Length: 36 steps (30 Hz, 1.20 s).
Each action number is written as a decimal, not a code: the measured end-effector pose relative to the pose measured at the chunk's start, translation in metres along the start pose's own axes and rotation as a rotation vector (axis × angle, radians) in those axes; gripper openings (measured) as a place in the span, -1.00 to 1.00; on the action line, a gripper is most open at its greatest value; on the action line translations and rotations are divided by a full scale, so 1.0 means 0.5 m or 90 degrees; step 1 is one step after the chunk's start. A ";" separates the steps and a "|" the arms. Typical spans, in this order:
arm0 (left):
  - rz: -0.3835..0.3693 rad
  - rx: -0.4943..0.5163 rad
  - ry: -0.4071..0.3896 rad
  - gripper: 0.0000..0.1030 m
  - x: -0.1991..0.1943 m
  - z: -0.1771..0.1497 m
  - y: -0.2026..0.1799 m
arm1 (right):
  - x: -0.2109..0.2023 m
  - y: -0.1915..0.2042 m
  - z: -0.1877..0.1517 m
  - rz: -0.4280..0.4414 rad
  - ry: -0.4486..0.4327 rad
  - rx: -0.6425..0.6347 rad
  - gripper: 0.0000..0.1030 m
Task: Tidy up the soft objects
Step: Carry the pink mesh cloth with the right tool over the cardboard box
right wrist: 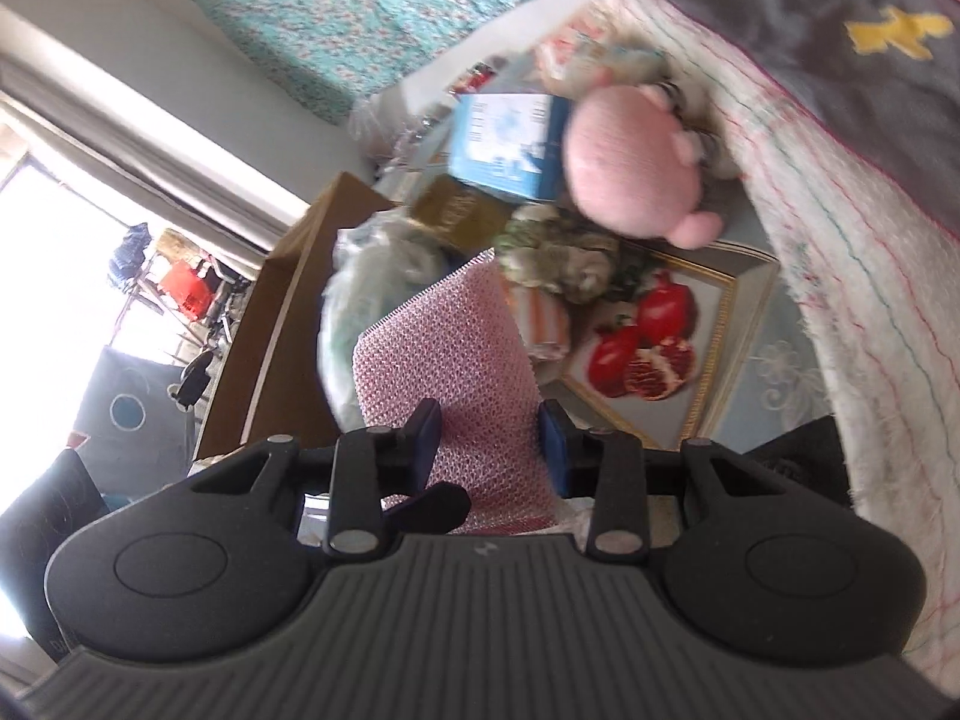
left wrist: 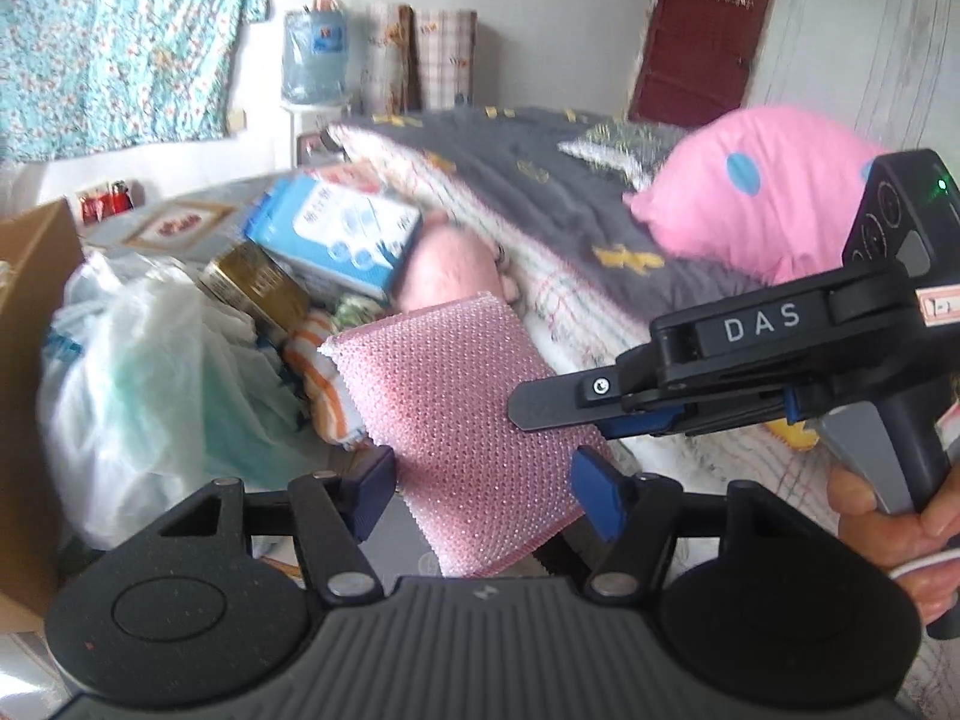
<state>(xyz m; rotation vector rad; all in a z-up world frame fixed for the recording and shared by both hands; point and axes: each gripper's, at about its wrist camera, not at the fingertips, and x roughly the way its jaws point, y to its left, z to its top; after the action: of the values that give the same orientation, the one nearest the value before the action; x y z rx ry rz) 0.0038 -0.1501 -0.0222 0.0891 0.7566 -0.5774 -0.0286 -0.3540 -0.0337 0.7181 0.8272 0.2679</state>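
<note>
Left claw [left wrist: 483,495] clamped on the near end of a pink textured cloth [left wrist: 462,396], blue pads pressing both side edges. Right claw [right wrist: 489,441] gripping the same pink textured cloth [right wrist: 444,360], seen from the left wrist pinching its right edge. Cloth lifted, raised above the clutter. Behind it: striped towel [left wrist: 324,384], pink plush toy [right wrist: 630,168], blue box [left wrist: 336,234], white plastic bag [left wrist: 156,372]. Pink pillow [left wrist: 762,192] on the grey blanket [left wrist: 528,192].

White wall [left wrist: 270,78] with a dark red door [left wrist: 702,24]; a bright window [right wrist: 54,240] lights the room.
</note>
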 end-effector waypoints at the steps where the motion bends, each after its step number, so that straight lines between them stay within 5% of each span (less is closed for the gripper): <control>1: 0.004 -0.003 -0.008 0.27 -0.012 0.001 0.003 | -0.002 0.013 -0.001 0.007 0.001 -0.010 -0.33; 13: 0.142 -0.058 -0.072 0.23 -0.163 0.023 0.094 | 0.090 0.199 0.037 0.130 0.064 -0.093 -0.32; 22: 0.229 -0.130 -0.094 0.23 -0.240 0.115 0.292 | 0.263 0.438 0.158 0.196 0.125 -0.158 -0.29; 28: 0.255 -0.183 -0.055 0.23 -0.196 0.191 0.473 | 0.453 0.532 0.242 0.182 0.173 -0.143 -0.28; 36: 0.223 -0.248 0.044 0.24 -0.049 0.218 0.694 | 0.680 0.522 0.302 0.116 0.213 -0.121 -0.28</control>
<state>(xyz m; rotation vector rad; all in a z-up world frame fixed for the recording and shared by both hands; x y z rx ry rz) 0.2396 0.1228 0.0301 -0.1183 0.8858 -0.0891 0.3227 -0.0698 0.0160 0.5776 1.0375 0.6352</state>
